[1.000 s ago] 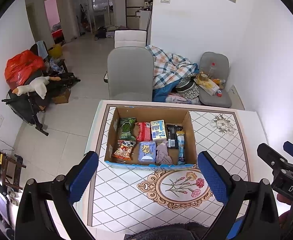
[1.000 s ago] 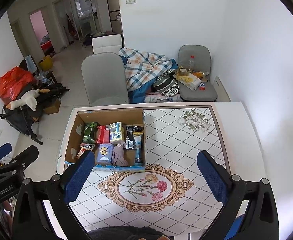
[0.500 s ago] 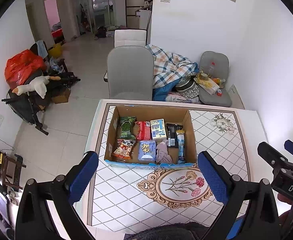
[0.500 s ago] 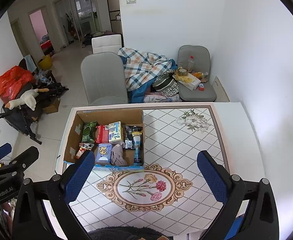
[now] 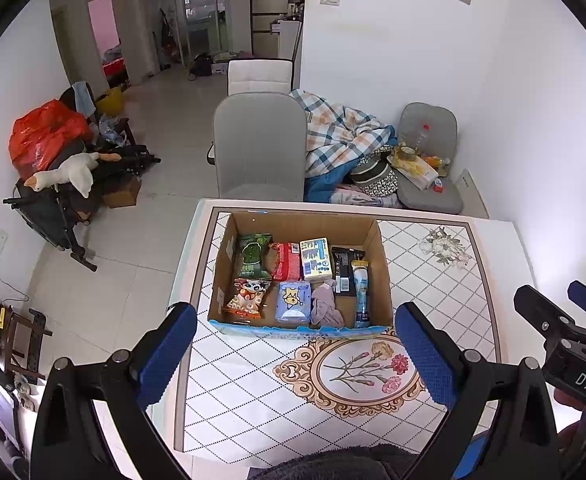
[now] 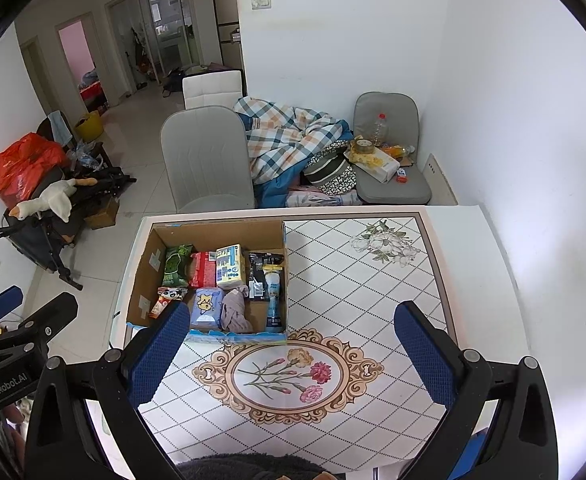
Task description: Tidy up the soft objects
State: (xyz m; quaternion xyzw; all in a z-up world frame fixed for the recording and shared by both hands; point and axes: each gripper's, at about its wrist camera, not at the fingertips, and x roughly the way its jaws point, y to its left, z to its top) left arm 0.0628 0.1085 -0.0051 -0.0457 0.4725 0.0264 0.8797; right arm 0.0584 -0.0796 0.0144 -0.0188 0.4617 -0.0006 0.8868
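Observation:
An open cardboard box stands on the far left part of the patterned table. It holds several soft packets: a green bag, a red pack, a blue tissue pack and a crumpled mauve cloth. My left gripper is open and empty, high above the table's near side. My right gripper is open and empty, to the right of the left one.
A grey chair stands behind the table. A plaid blanket heap and a cushioned seat with a bottle lie by the wall. Clutter with a plush goose is at far left.
Both views shift very slightly; the box and its contents have not moved. Both grippers stay open and empty.

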